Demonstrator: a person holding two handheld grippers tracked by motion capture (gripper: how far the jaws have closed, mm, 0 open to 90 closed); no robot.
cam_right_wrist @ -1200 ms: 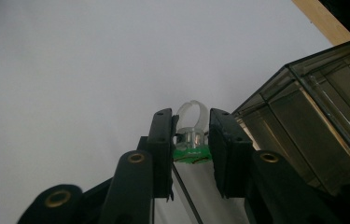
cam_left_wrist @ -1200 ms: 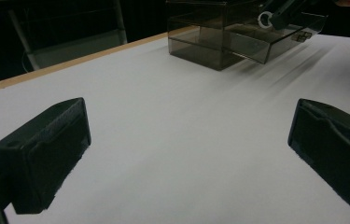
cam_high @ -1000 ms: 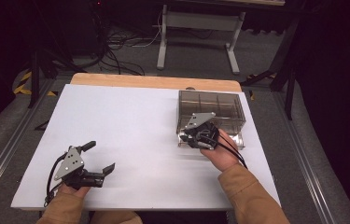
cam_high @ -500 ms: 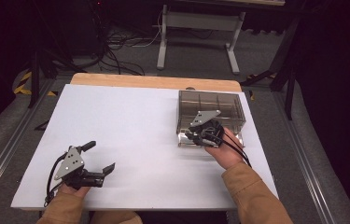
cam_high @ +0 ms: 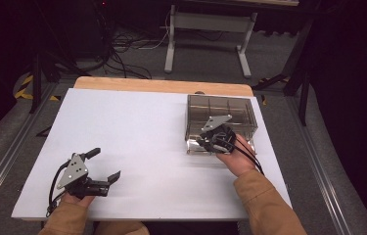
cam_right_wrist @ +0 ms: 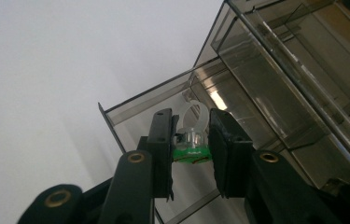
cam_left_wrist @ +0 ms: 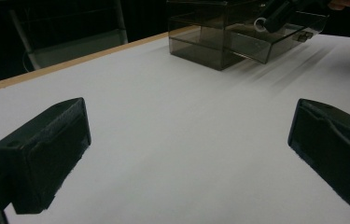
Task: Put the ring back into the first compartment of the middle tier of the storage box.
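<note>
Drawer rim (cam_right_wrist: 147, 100) beside ring (cam_right_wrist: 195, 122) (fingers' hold)

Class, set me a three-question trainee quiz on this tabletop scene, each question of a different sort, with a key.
1. True or false: the left gripper holds something.
2. What does the right gripper grip? A) a screw B) a small ring-topped part with a green base C) a cable
3. Fill in: the right gripper hangs over the open ____ of the smoky clear box.

Key: 1 false, its jaws stand wide apart over the white table; 2 B; 3 drawer.
</note>
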